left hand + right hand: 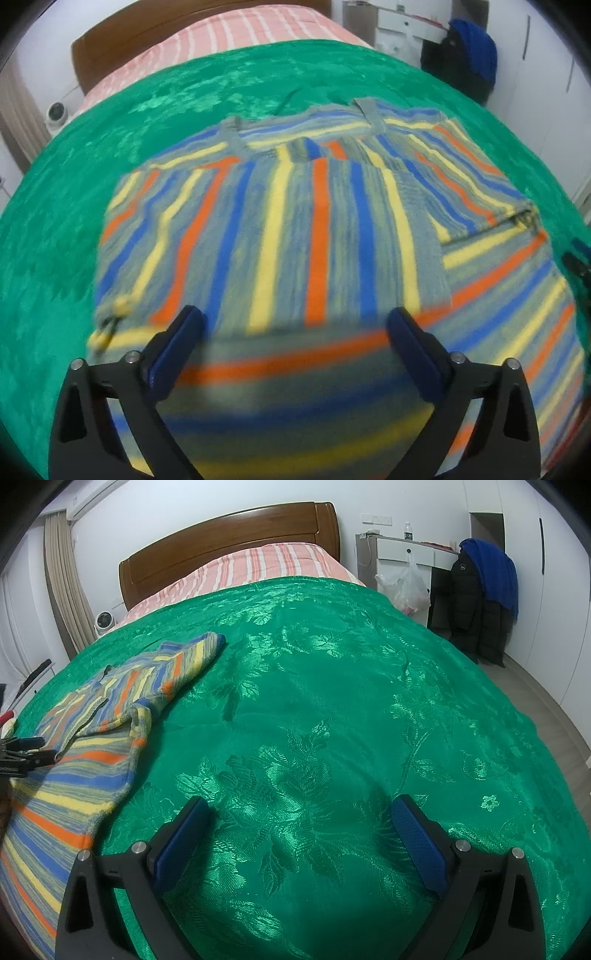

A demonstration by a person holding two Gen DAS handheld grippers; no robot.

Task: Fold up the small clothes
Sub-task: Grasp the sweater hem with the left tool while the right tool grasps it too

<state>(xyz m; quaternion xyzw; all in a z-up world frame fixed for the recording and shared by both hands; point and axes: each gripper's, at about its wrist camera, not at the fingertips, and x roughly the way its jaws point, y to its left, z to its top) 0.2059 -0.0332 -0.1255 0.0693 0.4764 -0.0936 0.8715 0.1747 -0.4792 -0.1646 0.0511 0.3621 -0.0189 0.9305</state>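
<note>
Striped knitted garment (295, 229) spread across the centre of the left wrist frame, on a green brocade bedspread (74, 206) covering the bed. Partly folded already, by the look of it: a panel with upright stripes laid over cross-running stripes at lower centre, two grey straps near the top edge. Exact kind of garment hard to tell; possibly a small vest or pinafore.

Left gripper (295, 325) directly above the near part of the garment, fingers (184, 332) spread wide, nothing between them. Contact with the cloth impossible to judge through the motion blur.

In the right wrist frame, same garment (110, 709) at left and lower left, its far corner reaching toward upper left. Right gripper (301, 812) over bare bedspread (332, 701) at lower centre, well apart from the garment, fingers (417, 842) likewise wide apart and empty.

Likely risks from here:
- pinching only the top layer, so the fold beneath slides apart;
- catching bedspread together with the knit, dragging both;
- lifting one-handed while the right gripper sits far off, leaving a skewed, lopsided fold;
- loose straps slipping out past the edge.
</note>
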